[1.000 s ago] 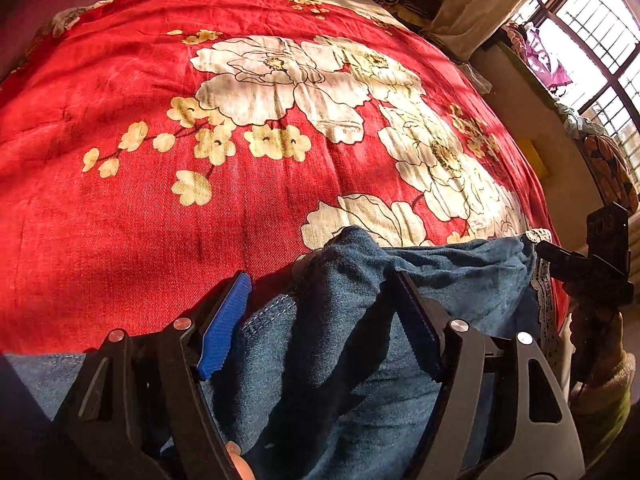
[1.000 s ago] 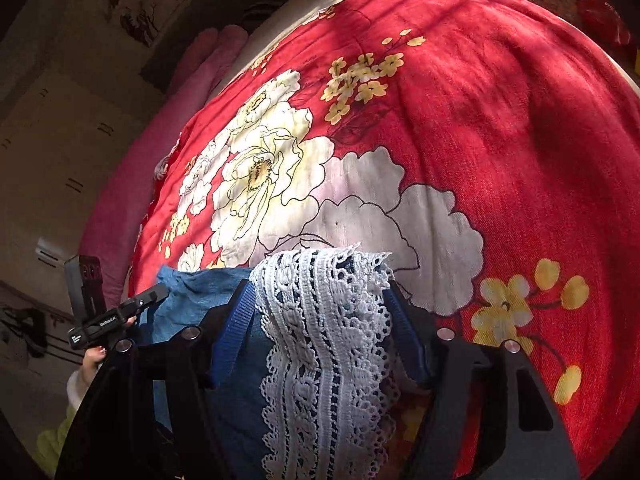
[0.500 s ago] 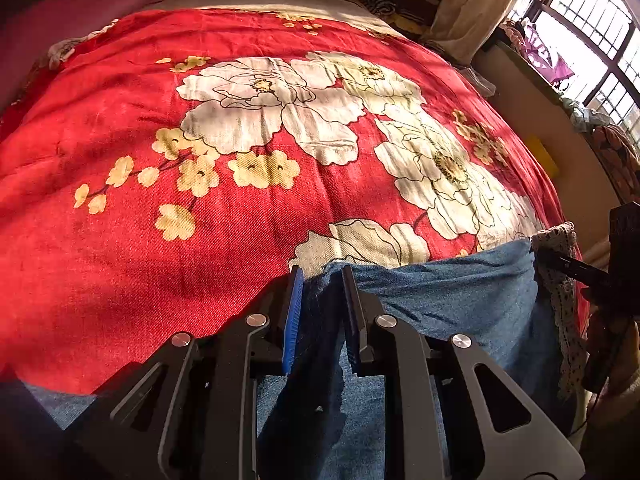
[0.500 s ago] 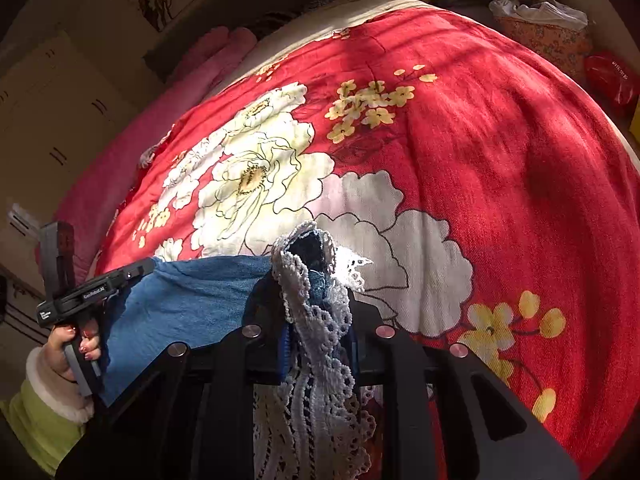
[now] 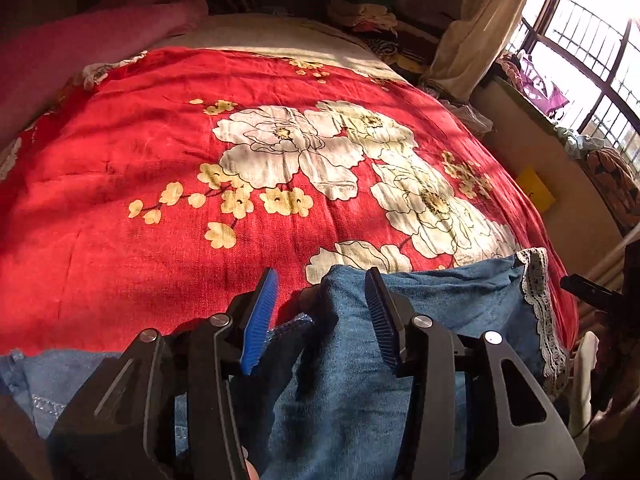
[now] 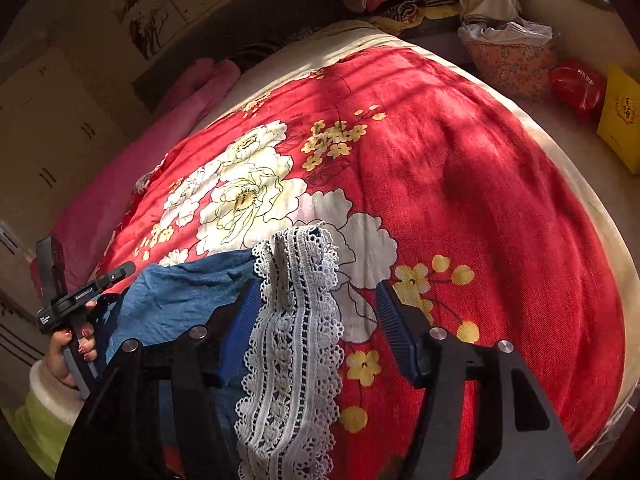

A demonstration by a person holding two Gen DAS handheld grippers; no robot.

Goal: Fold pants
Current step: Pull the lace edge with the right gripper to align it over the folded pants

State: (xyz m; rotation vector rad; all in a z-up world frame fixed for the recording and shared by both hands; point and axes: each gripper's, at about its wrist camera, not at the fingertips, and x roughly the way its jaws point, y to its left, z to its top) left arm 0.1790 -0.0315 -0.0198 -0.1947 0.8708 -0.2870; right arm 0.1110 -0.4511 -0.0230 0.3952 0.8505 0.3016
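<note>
Two tools were pinched tight on the pants (image 5: 432,308) half a second ago, and now both have let go. The left tool (image 5: 320,312) has its blue pads spread apart, with a ridge of blue cloth standing loose between them and not squeezed. The right tool (image 6: 320,324) is spread wide too, and the white lace edge (image 6: 296,320) lies between its pads, close to the left pad, with nothing gripping it.

The pants lie on the near side of the bed, on top of the red flowered blanket (image 5: 160,200). The cloth reaches from the left tool across to the right one (in the right view you can see the other hand (image 6: 76,344) holding its tool off to the left).

Letting go most likely means this fold has been laid down and is finished. The pants still look wide, so another fold is probably needed. The soft ridge of cloth might flop or wrinkle, so smoothing it flat first may help.
</note>
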